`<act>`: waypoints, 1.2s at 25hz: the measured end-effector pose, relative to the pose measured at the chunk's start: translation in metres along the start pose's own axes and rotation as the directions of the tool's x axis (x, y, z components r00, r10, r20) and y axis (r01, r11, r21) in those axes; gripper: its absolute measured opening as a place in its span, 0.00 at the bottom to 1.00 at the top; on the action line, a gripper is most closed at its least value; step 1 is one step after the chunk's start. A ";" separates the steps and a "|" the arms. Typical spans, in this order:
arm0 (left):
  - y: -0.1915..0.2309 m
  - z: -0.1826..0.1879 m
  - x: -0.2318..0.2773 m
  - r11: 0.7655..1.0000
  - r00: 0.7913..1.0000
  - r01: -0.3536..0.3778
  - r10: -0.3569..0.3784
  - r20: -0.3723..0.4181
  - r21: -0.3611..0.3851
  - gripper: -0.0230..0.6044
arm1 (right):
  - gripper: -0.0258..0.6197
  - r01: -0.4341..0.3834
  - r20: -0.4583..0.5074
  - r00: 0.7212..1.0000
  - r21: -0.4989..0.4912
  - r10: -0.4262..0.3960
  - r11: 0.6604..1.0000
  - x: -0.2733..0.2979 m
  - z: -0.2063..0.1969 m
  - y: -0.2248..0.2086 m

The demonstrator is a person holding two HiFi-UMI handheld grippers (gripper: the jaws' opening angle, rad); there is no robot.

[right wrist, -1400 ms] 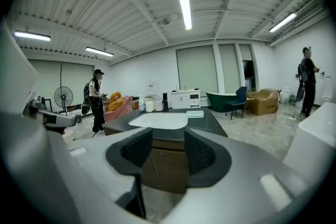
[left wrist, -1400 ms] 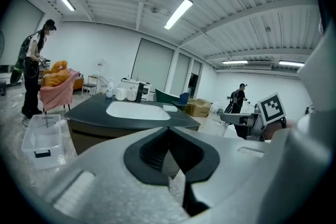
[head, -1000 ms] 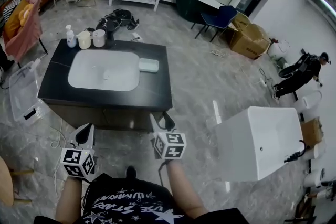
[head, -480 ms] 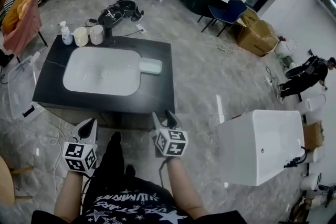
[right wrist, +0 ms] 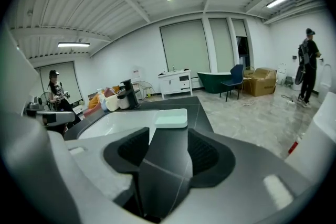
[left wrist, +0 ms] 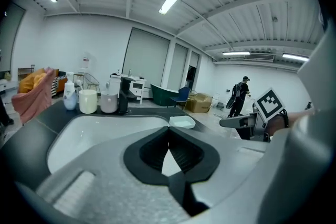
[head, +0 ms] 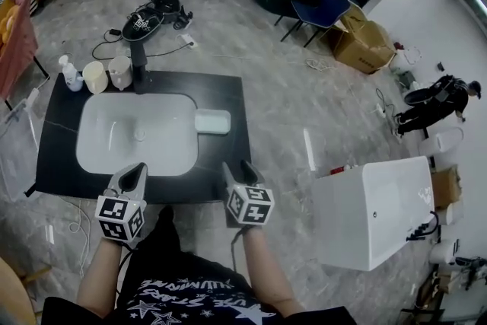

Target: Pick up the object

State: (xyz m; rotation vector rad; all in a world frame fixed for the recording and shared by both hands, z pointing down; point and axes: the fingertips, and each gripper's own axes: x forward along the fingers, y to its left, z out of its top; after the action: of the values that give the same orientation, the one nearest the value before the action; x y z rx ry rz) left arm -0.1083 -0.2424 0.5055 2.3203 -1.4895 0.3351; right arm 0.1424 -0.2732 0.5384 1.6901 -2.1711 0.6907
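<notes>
A pale green soap dish (head: 212, 121) lies on the black counter (head: 228, 156), just right of the white basin (head: 133, 135); it also shows as the soap dish (left wrist: 181, 121) and the soap dish (right wrist: 171, 118). My left gripper (head: 138, 170) hangs over the basin's near rim, jaws shut and empty (left wrist: 168, 131). My right gripper (head: 235, 167) is open over the counter's near edge, short of the dish, with only bare counter between its fingers (right wrist: 168, 131).
A black faucet (head: 139, 65), two cups (head: 106, 74) and a pump bottle (head: 70, 74) stand at the counter's far left. A white tub (head: 373, 209) sits on the floor to the right. A person (head: 441, 99) stands far right.
The view and both grippers have come forward to the counter: they were over the floor and now hang over its near edge. Jaw states are unchanged.
</notes>
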 end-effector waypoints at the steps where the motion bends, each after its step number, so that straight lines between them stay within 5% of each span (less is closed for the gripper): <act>1: 0.005 0.005 0.010 1.000 1.000 0.007 -0.007 -0.004 -0.001 0.05 | 0.40 0.004 -0.003 1.000 0.003 -0.004 1.000 0.010 0.006 0.000; 18: 0.037 0.033 0.132 0.992 0.989 0.121 -0.122 -0.083 -0.020 0.05 | 0.33 0.122 -0.121 0.986 0.020 -0.118 0.992 0.124 0.042 -0.043; 30: 0.034 0.013 0.167 0.979 0.966 0.201 -0.203 -0.162 -0.030 0.05 | 0.28 0.137 -0.286 0.948 -0.041 -0.143 0.990 0.172 0.018 -0.060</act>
State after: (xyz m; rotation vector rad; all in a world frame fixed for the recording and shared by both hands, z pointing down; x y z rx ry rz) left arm -0.0694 -0.3984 0.5639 2.3456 -1.1628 0.4476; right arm 0.1562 -0.4352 0.6224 1.6012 -1.8345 0.8157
